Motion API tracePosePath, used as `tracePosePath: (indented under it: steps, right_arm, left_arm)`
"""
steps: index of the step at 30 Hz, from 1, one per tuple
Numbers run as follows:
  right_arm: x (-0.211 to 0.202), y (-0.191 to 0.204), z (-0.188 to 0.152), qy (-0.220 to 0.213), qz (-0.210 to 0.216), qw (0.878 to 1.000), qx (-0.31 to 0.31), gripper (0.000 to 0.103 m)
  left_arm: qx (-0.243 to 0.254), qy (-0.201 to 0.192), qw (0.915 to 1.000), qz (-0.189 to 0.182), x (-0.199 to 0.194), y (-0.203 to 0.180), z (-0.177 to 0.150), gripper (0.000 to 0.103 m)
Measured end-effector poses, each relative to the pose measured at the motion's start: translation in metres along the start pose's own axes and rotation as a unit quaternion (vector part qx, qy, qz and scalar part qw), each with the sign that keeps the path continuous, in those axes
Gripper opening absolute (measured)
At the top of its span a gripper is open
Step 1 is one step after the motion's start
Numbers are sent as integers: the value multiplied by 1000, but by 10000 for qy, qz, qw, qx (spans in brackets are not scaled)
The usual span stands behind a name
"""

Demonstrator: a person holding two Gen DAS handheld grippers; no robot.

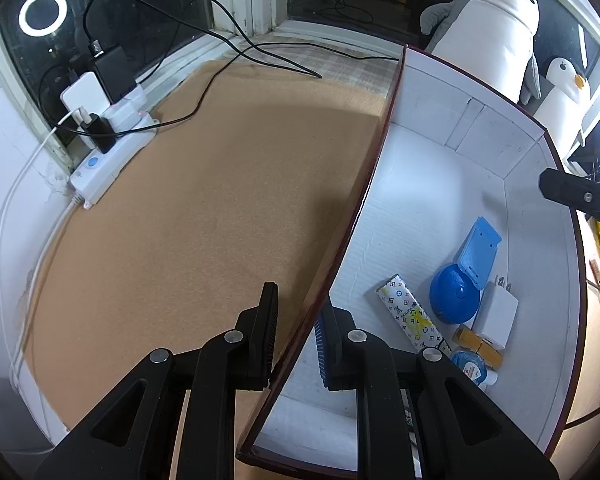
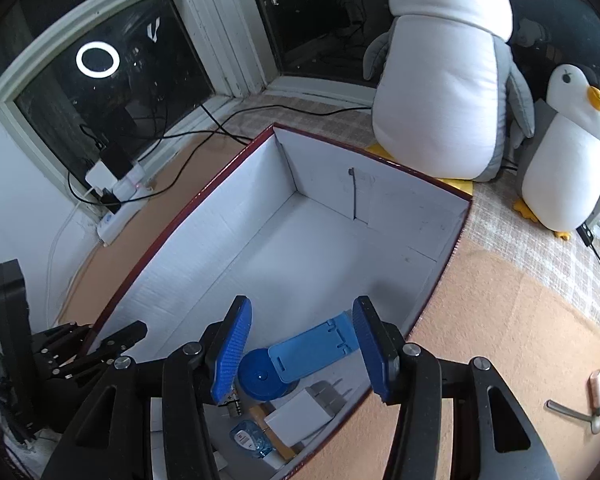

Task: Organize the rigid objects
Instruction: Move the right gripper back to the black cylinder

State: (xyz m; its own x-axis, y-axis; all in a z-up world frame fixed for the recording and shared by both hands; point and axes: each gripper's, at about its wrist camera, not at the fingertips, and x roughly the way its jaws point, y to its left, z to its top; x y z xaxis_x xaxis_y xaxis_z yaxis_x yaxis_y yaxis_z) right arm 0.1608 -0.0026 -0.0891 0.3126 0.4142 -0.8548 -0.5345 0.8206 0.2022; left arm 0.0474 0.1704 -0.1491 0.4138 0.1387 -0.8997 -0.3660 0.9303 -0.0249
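The left gripper [image 1: 296,344] is clamping the near-left wall of the box [image 1: 380,148], its jaws clenched on the thin red-edged card with one pad outside and one inside, steadying the box on the cork-coloured surface [image 1: 180,220]. The right gripper [image 2: 300,344] is hanging over the box's near-right corner with its jaws released; the blue pads are standing apart with nothing between them, and the blue phone stand [image 2: 296,356] is lying directly beneath, on the box floor.

Beside the stand, in that same near corner, a white plug adapter [image 2: 300,416], a small blue-capped bottle [image 2: 250,442] and a patterned flat box [image 1: 412,316] are lying close together, some touching. The far half of the box is bare.

Judging by this, a placing step is finishing: the stand looks delivered and the right jaws are letting go. The next move calls for lifting the right gripper straight up clear of the box wall, then swinging right over the surface, where a small hammer [image 2: 580,408] with a pale handle is lying well apart from the box. It is lying flat, so the jaws will have to come down nearly vertical around the handle. The two plush penguins [image 2: 444,80] at the far side are soft and probably no part of the job.
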Motion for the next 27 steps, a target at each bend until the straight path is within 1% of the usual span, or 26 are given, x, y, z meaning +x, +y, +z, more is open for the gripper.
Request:
tracePosePath:
  steps: [7, 10, 17, 20, 24, 27]
  right_arm:
    - [-19, -13, -11, -132, -44, 9997, 201, 49]
    - [-31, -23, -22, -208, -167, 9993, 248, 49]
    - [-55, -63, -56, -259, -430, 9968, 627, 49]
    - [-61, -86, -75, -197, -586, 9949, 800, 49]
    - [-61, -116, -103, 22, -886, 9915, 957, 49]
    - [-57, -131, -118, 188, -1055, 9893, 986, 49]
  left_arm:
    - [-11, -15, 10000, -51, -1, 0, -1, 16]
    - [-15, -38, 10000, -81, -2, 0, -2, 16]
    - [-21, -87, 9998, -156, -8, 3, -4, 16]
    - [-19, -107, 9998, -181, -10, 4, -5, 16]
    - [-37, -134, 9997, -211, -13, 7, -7, 16]
    - [-45, -143, 9997, -210, -14, 8, -8, 16]
